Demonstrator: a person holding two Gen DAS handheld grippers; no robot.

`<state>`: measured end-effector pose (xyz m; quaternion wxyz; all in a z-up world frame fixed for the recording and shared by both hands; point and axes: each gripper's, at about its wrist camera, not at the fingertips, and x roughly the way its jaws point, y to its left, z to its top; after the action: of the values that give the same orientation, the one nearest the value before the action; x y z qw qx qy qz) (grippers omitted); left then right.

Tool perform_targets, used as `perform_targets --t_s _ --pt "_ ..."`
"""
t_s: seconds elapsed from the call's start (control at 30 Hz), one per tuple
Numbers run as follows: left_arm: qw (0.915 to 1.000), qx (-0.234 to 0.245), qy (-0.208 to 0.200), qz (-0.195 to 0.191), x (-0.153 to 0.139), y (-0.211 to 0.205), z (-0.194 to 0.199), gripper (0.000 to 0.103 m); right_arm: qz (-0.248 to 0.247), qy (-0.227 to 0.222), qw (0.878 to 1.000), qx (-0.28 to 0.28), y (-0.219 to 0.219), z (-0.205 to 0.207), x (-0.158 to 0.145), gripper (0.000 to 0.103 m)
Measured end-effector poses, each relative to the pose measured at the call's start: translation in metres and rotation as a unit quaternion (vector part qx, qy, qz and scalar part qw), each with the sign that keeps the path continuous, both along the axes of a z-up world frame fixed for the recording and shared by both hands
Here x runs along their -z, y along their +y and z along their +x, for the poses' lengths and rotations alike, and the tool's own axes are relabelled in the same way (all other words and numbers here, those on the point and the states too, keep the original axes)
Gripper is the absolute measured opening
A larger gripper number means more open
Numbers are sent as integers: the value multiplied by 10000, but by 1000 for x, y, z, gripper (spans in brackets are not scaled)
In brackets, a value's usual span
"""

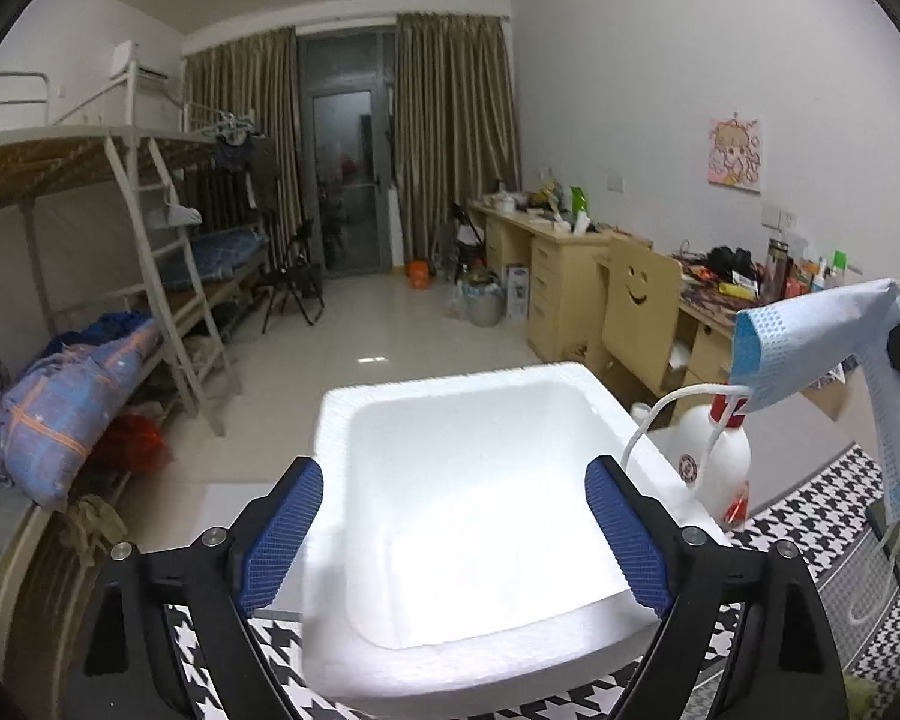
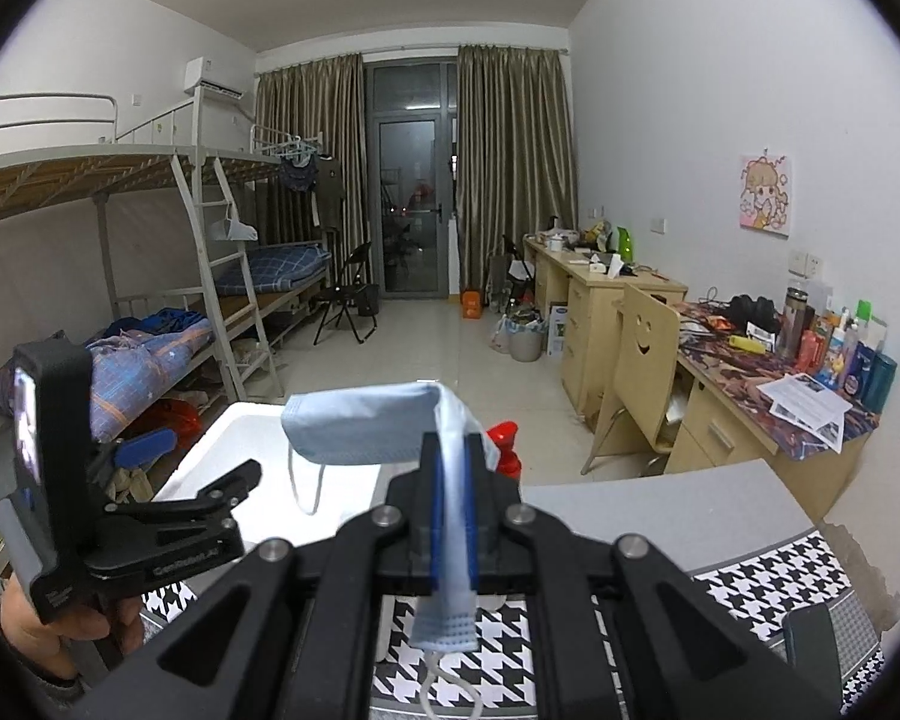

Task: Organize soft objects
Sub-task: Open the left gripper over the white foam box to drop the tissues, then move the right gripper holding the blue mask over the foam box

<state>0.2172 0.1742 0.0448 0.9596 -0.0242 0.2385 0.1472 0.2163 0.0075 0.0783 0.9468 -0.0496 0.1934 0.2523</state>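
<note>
Two grippers over the white foam box [image 1: 450, 408].
Left gripper [image 1: 453, 534] spread wide, empty; right gripper [image 2: 453, 516] pinching a blue face mask [image 2: 360, 426].

Foam box [image 1: 450, 660] interior glare-washed; bottle [image 2: 506, 444] mostly hidden behind mask [image 2: 366, 426].

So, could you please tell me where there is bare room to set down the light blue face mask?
The white foam box is bare inside, between the open left gripper and the white bottle. The desk on the right is crowded.
</note>
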Motion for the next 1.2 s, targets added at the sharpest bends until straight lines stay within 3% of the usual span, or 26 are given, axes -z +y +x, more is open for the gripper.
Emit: perform_targets --t_s 0.1,1.2 --pt "9998 -132 -168 28 -6 3 -10 102 -16 10 10000 -37 4 1 0 9" --pt "9955 -839 -422 140 -16 32 -84 102 -180 276 9965 -773 68 16 4 9"
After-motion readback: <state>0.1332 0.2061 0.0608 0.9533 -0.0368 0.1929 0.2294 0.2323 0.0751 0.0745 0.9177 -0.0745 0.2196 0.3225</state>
